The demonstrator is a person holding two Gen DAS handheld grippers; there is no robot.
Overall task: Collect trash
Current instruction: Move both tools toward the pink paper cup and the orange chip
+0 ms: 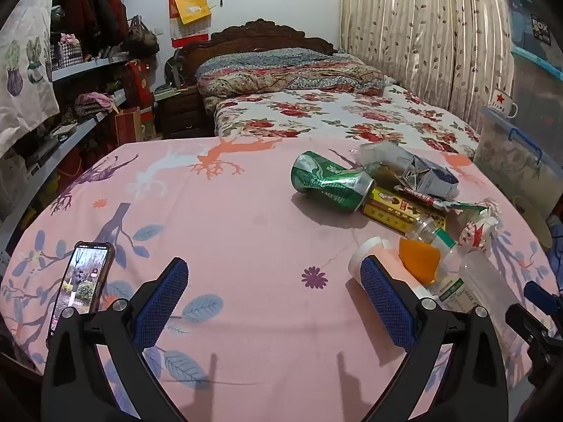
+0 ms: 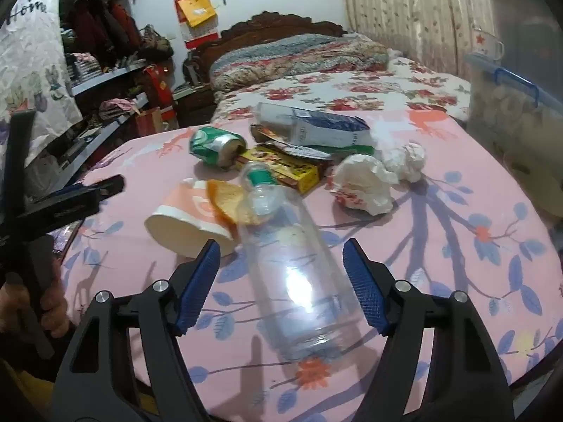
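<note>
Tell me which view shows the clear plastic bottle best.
The right wrist view: the clear plastic bottle lies whole between the open right gripper fingers. The left wrist view catches it only at the right edge, partly hidden.

Legible text, both wrist views.
I read "BOX" on the dark label of the clear storage bin (image 1: 540, 26), "Home" under a heart on the white hanging cloth (image 2: 26, 10), and "3333" on the bottle label (image 1: 457, 295); the yellow carton's (image 1: 397, 212) characters stay unreadable.

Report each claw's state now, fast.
Left claw: open, holding nothing, only tablecloth between its pads.
Right claw: open, astride the clear plastic bottle, pads not touching it.
</note>
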